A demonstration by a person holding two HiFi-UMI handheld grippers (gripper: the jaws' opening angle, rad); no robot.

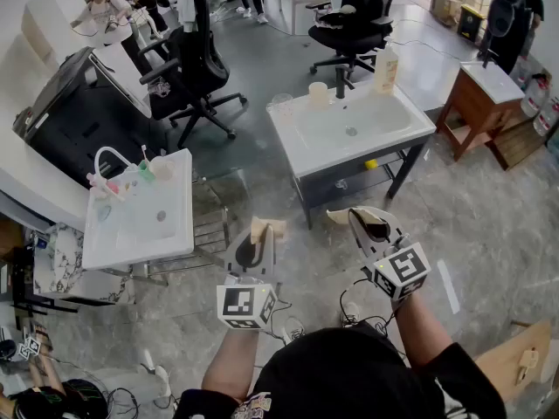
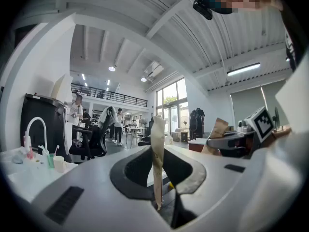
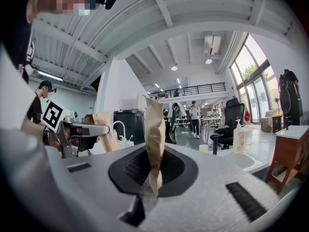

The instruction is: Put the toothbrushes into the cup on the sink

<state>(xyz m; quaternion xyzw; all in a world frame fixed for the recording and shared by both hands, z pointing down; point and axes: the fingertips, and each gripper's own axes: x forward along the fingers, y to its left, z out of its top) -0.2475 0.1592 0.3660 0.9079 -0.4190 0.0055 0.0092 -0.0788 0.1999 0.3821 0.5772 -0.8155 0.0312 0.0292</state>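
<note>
Both grippers are held level, side by side, low in the head view, well short of the sinks. My left gripper (image 1: 265, 227) (image 2: 158, 129) has its tan pads together with nothing between them. My right gripper (image 1: 345, 216) (image 3: 154, 111) is shut and empty too. Toothbrushes (image 1: 144, 155) (image 2: 56, 150) stand in a green cup (image 1: 145, 172) (image 2: 50, 160) by the faucet on the small white sink (image 1: 166, 234) at left. A cream cup (image 1: 319, 92) (image 3: 203, 148) stands at the back of the larger sink (image 1: 410, 129) ahead.
A soap bottle (image 1: 385, 70) (image 3: 238, 138) stands on the larger sink's back right corner. Black office chairs (image 1: 196, 68) stand behind the sinks. A wooden side table (image 1: 476, 103) is at far right. People stand in the background. Cables lie on the floor near my feet.
</note>
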